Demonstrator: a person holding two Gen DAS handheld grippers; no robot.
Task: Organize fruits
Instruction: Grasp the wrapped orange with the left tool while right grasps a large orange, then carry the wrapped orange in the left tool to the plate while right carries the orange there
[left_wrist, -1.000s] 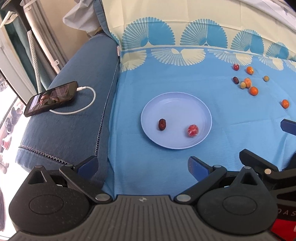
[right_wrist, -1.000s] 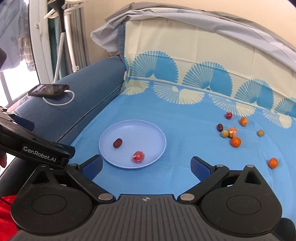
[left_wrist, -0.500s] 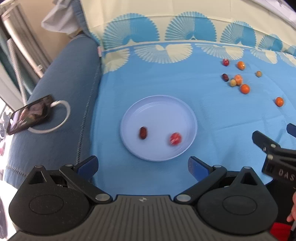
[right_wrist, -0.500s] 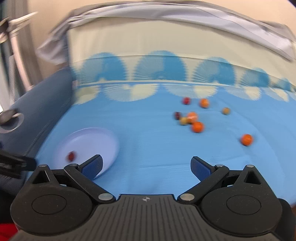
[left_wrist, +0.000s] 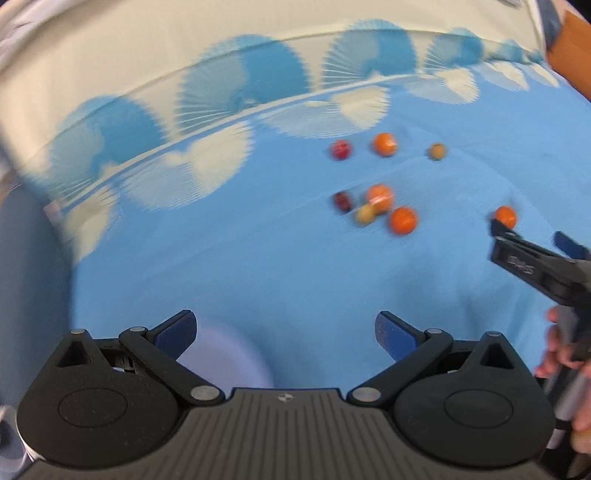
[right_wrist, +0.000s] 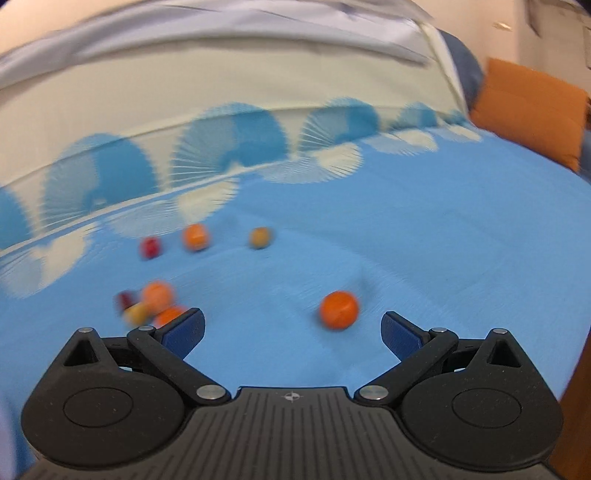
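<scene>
With both the left gripper (left_wrist: 284, 330) and right gripper (right_wrist: 291, 328) spread wide and empty, the lone small round orange fruit (right_wrist: 338, 309) lies on the blue patterned cloth (right_wrist: 406, 240) just ahead of the right one, and, though blur makes this uncertain, a hasty close could probably nudge it rolling away.

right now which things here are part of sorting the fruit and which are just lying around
Part of the job:
lone round orange fruit
clustered small orange, red and yellowish fruits
three small fruits in a farther row
pale lilac round plate
right gripper, fingers open

Lying about:
orange cushion
blue fan-patterned cloth
</scene>
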